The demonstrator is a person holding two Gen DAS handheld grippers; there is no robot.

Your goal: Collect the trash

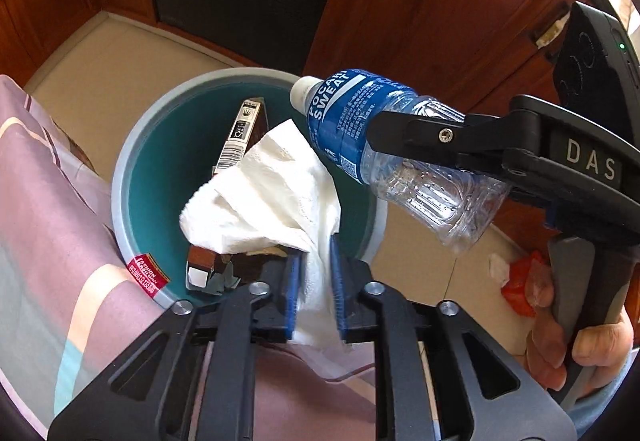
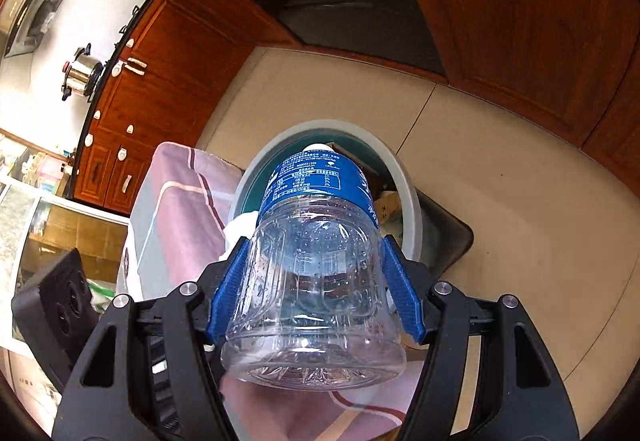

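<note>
Hanging between the blue pads of the left gripper (image 1: 314,295), at six o'clock in the left wrist view, is a white paper towel (image 1: 264,197). Those fingers stand parted and the pads do not press on the towel; its lower end lies in the gap and the rest billows up over the mouth of the bin (image 1: 132,161). A pink, grey and cream striped cloth (image 1: 52,209) fills the eight o'clock side, touching the bin's rim.

Beyond the towel, inside the teal bin, lie a brown box (image 1: 208,267) at the near wall and a tall carton with a barcode (image 1: 240,135) leaning toward twelve o'clock. A red sticker (image 1: 146,275) sits on the near rim.

At three o'clock, the right gripper (image 1: 384,137) grasps a clear plastic bottle (image 1: 384,145) with a blue label, its white cap pointing over the bin's far rim. A hand (image 1: 580,345) at four o'clock holds that gripper's handle. Red and white scraps (image 1: 520,281) lie on the tile floor (image 1: 120,53) beside it.

From the right wrist view, the bottle (image 2: 316,273) is clenched by the fingers at its clear lower body, base toward the camera and cap over the bin (image 2: 412,209). Farther off, wooden cabinets (image 2: 520,21) line the floor, and a steel pot (image 2: 82,75) sits at ten o'clock.
</note>
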